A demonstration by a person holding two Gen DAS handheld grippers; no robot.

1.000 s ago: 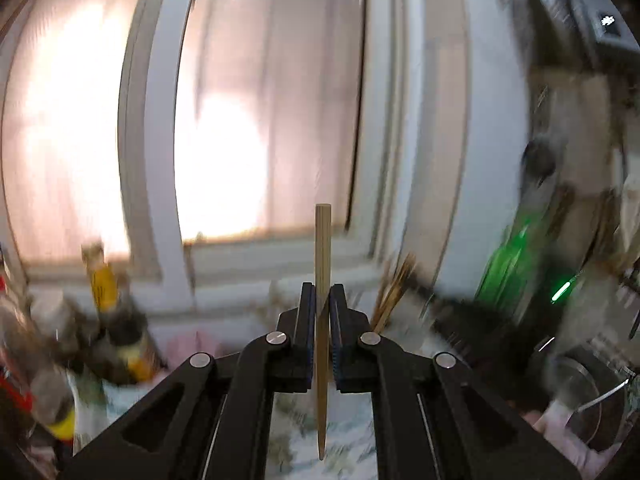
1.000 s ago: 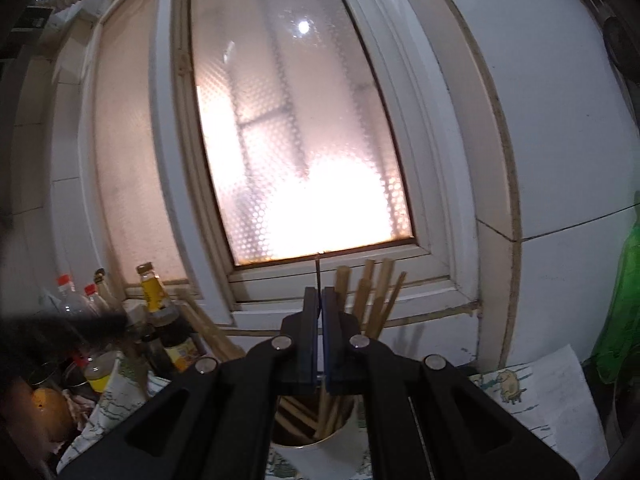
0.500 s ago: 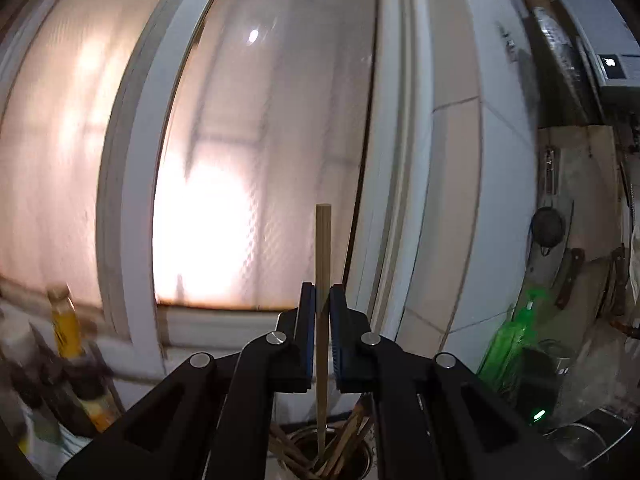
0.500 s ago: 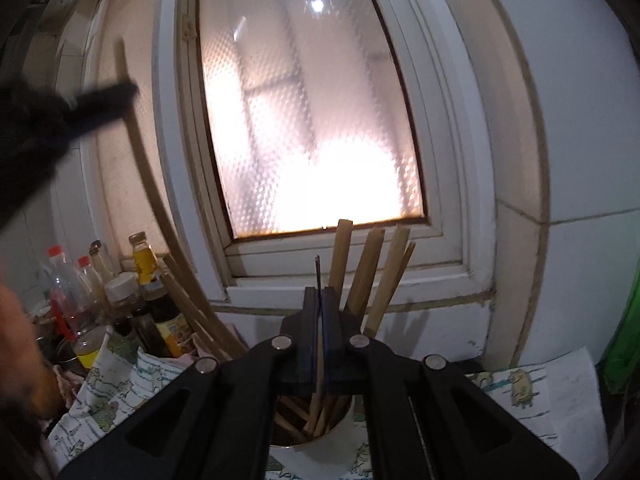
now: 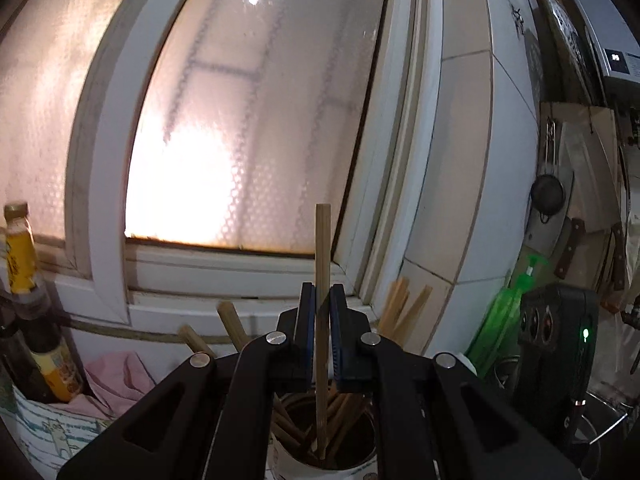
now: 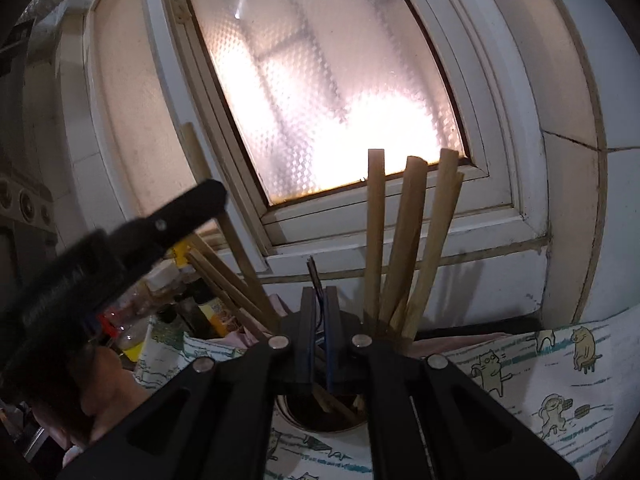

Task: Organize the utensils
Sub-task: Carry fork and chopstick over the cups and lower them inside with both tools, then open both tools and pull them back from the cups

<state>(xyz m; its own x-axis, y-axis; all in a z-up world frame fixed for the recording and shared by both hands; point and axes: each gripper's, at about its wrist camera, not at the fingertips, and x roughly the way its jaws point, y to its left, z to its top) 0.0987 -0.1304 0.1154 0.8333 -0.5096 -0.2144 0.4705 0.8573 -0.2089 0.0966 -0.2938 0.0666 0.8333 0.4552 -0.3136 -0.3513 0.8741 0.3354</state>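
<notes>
Left gripper (image 5: 320, 300): jaws clamped on single wooden chopstick (image 5: 322, 248), held upright, upper end rising past pads against window frame, lower end reaching down inside utensil cup (image 5: 296, 462). Cup directly below jaws, white-walled, holding loose bundle of chopsticks (image 5: 344, 404) leaning outward in several directions; two round ends projecting left of gripper, two flat ends projecting right. Held chopstick tip close to cup bottom; contact not determinable.

Right gripper (image 6: 318, 300): jaws nearly closed, pinching thin dark rod-like item (image 6: 313, 270) that protrudes a little above pads; identity not determinable. Positioned above same cup (image 6: 304, 424), rim visible just below fingers. Tall chopsticks (image 6: 408, 232) standing right of jaws, fanned slightly; others slanting left. Left gripper also visible in right wrist view, blurred, at left edge, (image 6: 188, 208) with part of a hand (image 6: 108, 392) beneath.

Surroundings: frosted window (image 5: 256, 120) behind cup, brightly backlit; sauce bottles (image 5: 18, 256) at left on sill area; pink cloth (image 5: 120, 376) beside bottles; green dispenser bottle (image 5: 508, 312) and black power strip (image 5: 560, 344) at right; cartoon-printed paper (image 6: 540, 376) lying under and right of cup.
</notes>
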